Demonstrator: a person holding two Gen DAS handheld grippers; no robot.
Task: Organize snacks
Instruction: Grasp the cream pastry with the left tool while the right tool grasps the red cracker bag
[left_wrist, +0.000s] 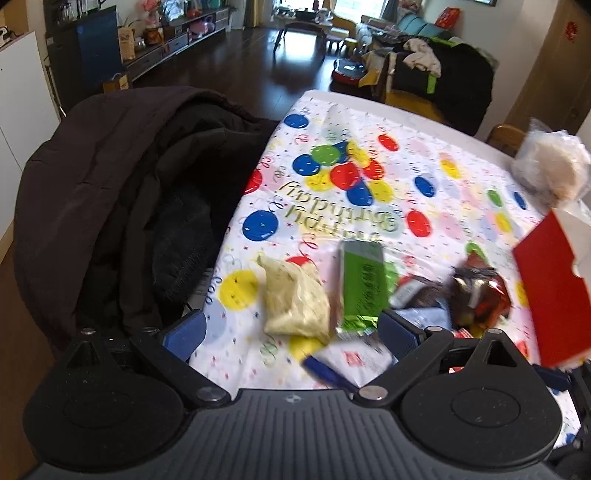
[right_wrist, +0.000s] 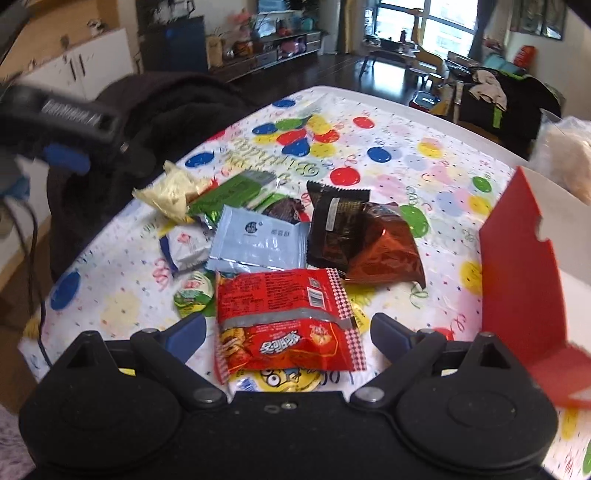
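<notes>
Several snack packets lie in a heap on the balloon-print tablecloth (right_wrist: 424, 155). In the right wrist view my right gripper (right_wrist: 288, 332) is open above the near edge of the heap, with a red packet (right_wrist: 284, 317) lying between its blue fingers, untouched. Beyond it are a pale blue packet (right_wrist: 258, 240), a dark brown packet (right_wrist: 332, 221), a shiny red-brown pouch (right_wrist: 384, 251), a green packet (right_wrist: 229, 195) and a cream packet (right_wrist: 170, 192). My left gripper (left_wrist: 291, 330) is open over the cream packet (left_wrist: 295, 299) and green packet (left_wrist: 364, 284); it also shows blurred at the left of the right wrist view (right_wrist: 66, 155).
A red and white box (right_wrist: 524, 258) stands open at the right of the heap, also seen as a red flap (left_wrist: 546, 288). A dark coat (left_wrist: 122, 199) hangs over a chair at the table's left edge. A clear bag of pale food (left_wrist: 554, 166) sits at the far right.
</notes>
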